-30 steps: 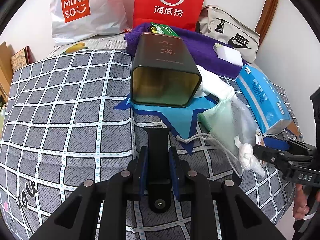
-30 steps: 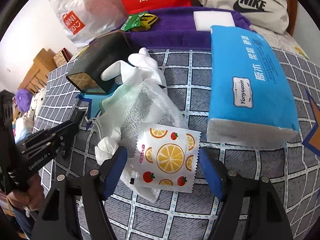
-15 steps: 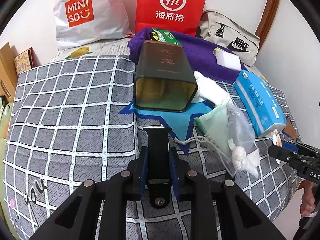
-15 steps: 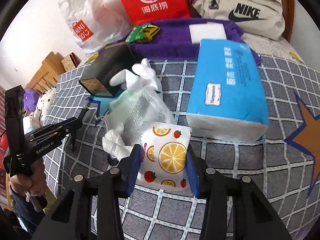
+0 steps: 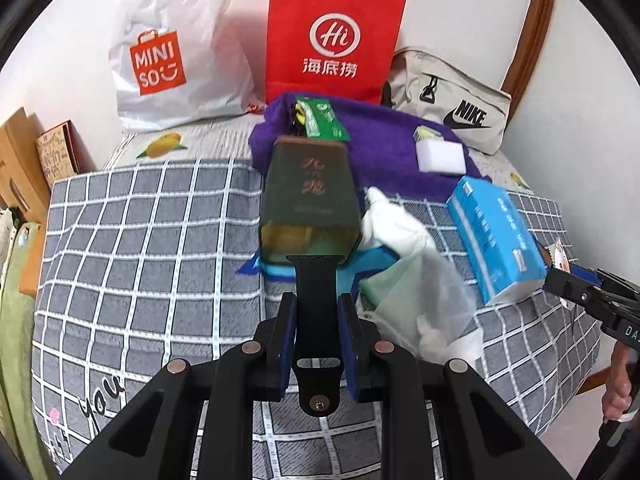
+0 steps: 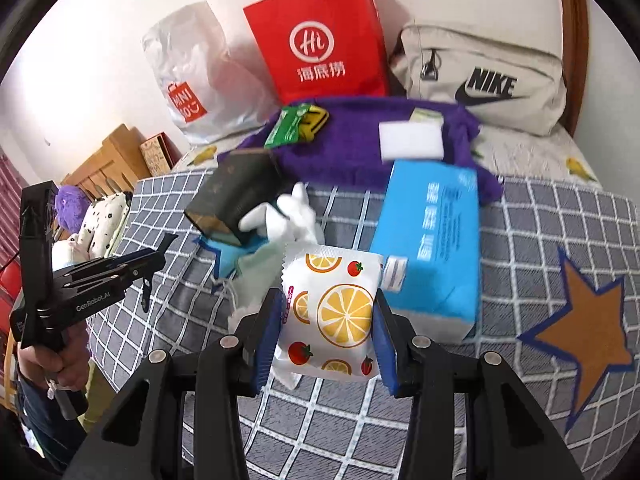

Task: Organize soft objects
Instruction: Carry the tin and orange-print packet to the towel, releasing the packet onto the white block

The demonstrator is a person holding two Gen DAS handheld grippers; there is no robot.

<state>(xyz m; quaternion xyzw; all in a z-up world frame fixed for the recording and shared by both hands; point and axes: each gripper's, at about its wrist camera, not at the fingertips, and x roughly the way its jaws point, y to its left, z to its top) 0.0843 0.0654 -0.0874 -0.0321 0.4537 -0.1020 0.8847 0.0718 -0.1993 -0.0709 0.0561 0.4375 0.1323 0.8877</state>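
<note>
Glossy printed plastic on the fruit-print tissue pack (image 6: pixel 330 312) I'm squeezing, matt woven blanket (image 6: pixel 540 240) under it, fuzzy purple towel (image 6: pixel 352 140) behind, dark tin (image 5: pixel 308 200) kinda satin metal.

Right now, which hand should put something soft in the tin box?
The right gripper: it is shut on the fruit-print packet. The left gripper holds a black strap, nearer the tin.

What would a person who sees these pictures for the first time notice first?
Probably the fruit-print packet, clamped between the right gripper fingers in the foreground. Behind it, the red paper bag stands against the wall, and the blue tissue pack lies on the checked blanket.
</note>
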